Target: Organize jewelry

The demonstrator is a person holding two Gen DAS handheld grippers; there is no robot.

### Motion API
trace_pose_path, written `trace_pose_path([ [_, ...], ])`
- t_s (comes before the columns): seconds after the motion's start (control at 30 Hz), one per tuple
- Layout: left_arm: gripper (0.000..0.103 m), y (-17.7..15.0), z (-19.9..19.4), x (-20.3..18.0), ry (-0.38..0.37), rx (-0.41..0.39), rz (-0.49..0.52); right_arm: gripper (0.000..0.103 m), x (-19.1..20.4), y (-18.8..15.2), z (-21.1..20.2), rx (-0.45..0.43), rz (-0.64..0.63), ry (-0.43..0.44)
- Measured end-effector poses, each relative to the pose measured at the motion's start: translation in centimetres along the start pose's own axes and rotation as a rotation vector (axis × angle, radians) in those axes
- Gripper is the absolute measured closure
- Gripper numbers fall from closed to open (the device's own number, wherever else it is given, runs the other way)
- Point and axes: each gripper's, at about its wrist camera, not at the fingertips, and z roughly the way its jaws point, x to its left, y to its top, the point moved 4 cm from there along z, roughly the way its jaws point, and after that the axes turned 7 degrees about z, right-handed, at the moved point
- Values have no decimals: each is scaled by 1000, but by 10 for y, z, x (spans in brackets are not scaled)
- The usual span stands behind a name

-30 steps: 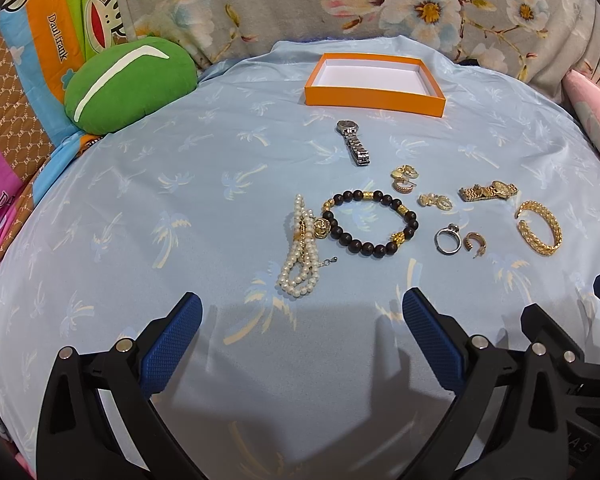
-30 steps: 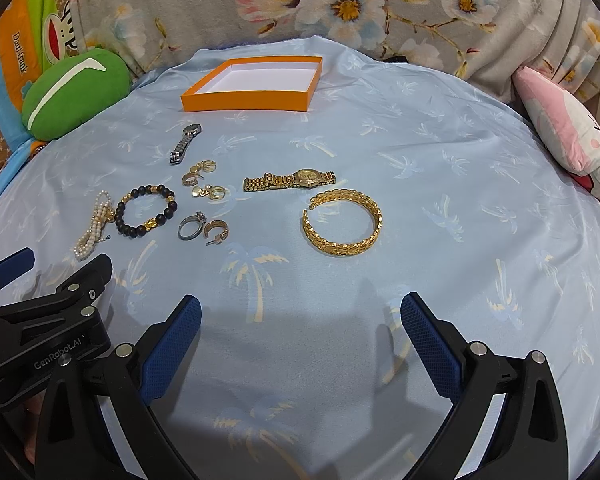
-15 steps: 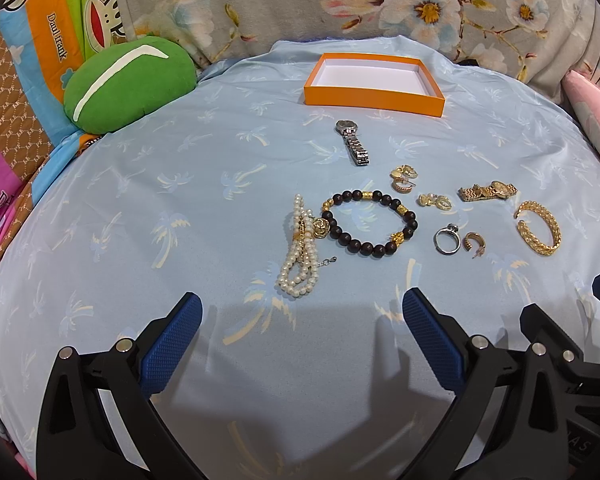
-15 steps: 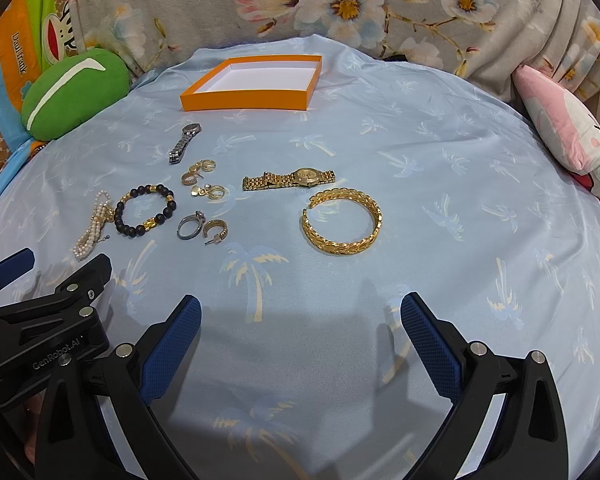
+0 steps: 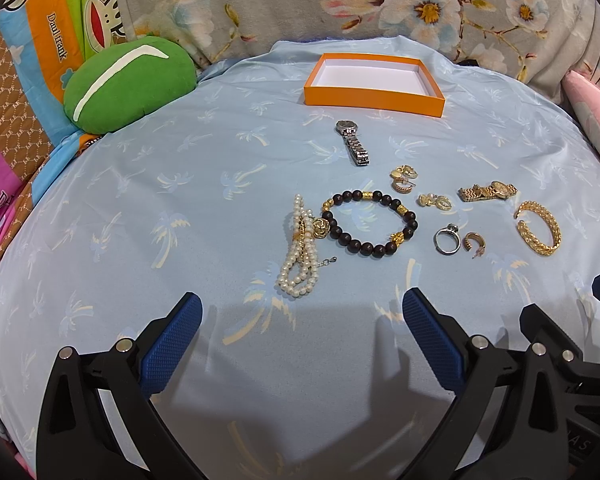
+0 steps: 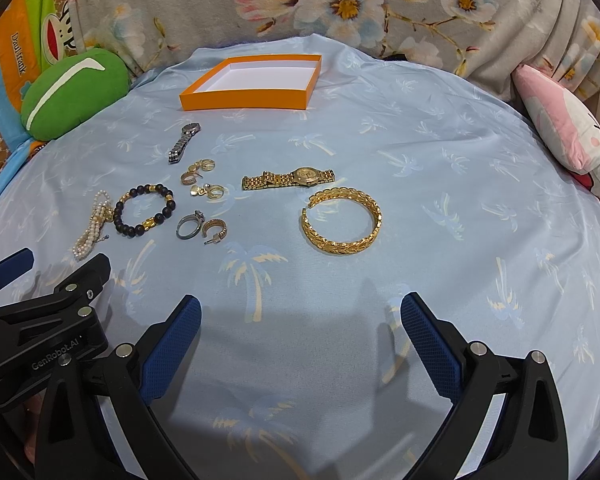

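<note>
The orange stripe of the cartoon-monkey blanket (image 5: 56, 36) at the far left carried the words "Daul Frank", readable in both wrist views. In the right wrist view, the black body of the left claw (image 6: 40, 280) bore white lettering, "GenRobot.AI". At the lower right edge of the left wrist view, the right claw's body showed only the fragment "AS".

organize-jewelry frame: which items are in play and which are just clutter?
In play:
orange box
silver watch
gold watch
gold bangle
dark bead bracelet
pearl strand
ring
gold earrings

Lying about:
green cushion
pink pillow
floral fabric
</note>
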Motion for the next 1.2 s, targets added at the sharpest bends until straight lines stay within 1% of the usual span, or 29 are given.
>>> trace_pose_path([
  [0.97, 5, 0, 2, -5, -7, 5, 0, 5, -2, -1, 2, 5, 4, 0],
  [1.07, 5, 1, 3, -6, -21, 4, -9, 5, -4, -2, 3, 9, 12, 3],
  [1.2, 5, 0, 1, 6, -66, -3, -68, 5, -11, -1, 4, 20, 36, 8],
])
